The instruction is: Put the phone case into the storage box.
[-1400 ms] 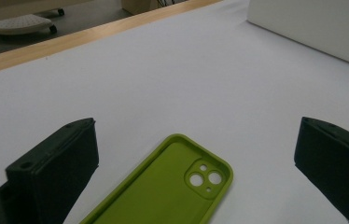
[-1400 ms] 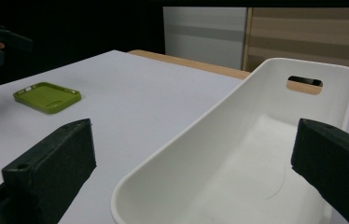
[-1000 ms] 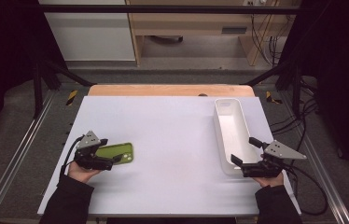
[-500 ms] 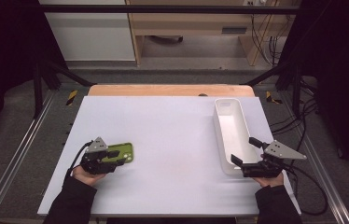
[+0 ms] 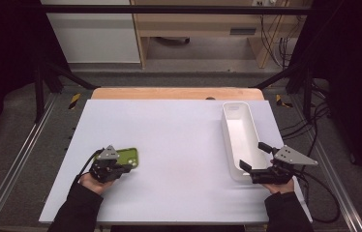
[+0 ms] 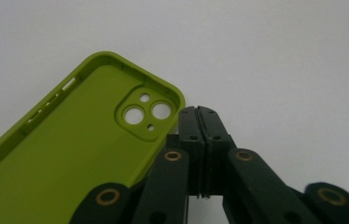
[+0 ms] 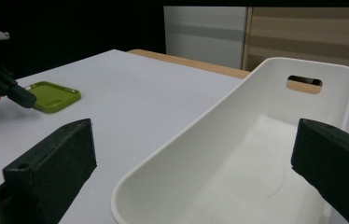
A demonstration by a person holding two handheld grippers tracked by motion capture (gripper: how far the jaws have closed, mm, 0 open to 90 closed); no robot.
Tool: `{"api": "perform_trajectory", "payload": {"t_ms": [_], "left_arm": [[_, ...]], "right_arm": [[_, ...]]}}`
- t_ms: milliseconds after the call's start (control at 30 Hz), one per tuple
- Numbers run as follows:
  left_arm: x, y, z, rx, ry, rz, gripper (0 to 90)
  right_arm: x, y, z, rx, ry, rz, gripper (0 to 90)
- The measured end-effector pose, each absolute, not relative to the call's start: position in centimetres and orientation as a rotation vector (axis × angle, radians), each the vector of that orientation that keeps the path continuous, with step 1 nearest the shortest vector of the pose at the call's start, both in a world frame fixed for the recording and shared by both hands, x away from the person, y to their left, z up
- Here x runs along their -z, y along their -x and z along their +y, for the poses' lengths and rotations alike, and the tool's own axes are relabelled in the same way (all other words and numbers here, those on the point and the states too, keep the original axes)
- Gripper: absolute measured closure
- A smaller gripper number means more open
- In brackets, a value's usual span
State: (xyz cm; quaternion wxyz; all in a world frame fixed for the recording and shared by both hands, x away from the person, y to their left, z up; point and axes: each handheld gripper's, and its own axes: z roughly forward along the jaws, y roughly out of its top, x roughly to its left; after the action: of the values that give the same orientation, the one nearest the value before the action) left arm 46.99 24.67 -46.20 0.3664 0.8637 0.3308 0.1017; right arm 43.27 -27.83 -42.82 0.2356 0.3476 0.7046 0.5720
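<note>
left gripper (image 5: 127, 168) sits near the table's (image 5: 179, 130) front left corner, jaws pressed fully together after closing just now. the left gripper view shows the two black jaws meeting flat with nothing between them, tips just beside the green phone case (image 6: 70, 154) at its camera-cutout corner. whether the tips touch the case edge, can't tell. the case lies open side up, flat on the white tabletop, left of centre toward the front edge, partly under the gripper in the high view. right gripper (image 5: 255, 158) is near the front right corner, jaws spread wide, holding nothing; they straddle the near end of the long white tray (image 7: 238, 154), one jaw outside its left wall, the other over its right side. the tray runs along the table's right edge, front to back.
</note>
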Motion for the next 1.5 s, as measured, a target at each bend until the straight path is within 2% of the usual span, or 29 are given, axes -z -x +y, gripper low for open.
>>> {"api": "perform_trajectory", "payload": {"t_ms": [600,1500], "left_arm": [[46.9,-47.8,23.8,-0.333,-2.261,0.898,90.0],[47.5,-49.8,23.1,-0.483,-2.173,1.029,90.0]], "right_arm": [[42.9,-43.3,-27.8,-1.568,-0.951,1.935,0.5],[42.9,-43.3,-27.8,-1.567,-0.952,1.934,0.5]]}}
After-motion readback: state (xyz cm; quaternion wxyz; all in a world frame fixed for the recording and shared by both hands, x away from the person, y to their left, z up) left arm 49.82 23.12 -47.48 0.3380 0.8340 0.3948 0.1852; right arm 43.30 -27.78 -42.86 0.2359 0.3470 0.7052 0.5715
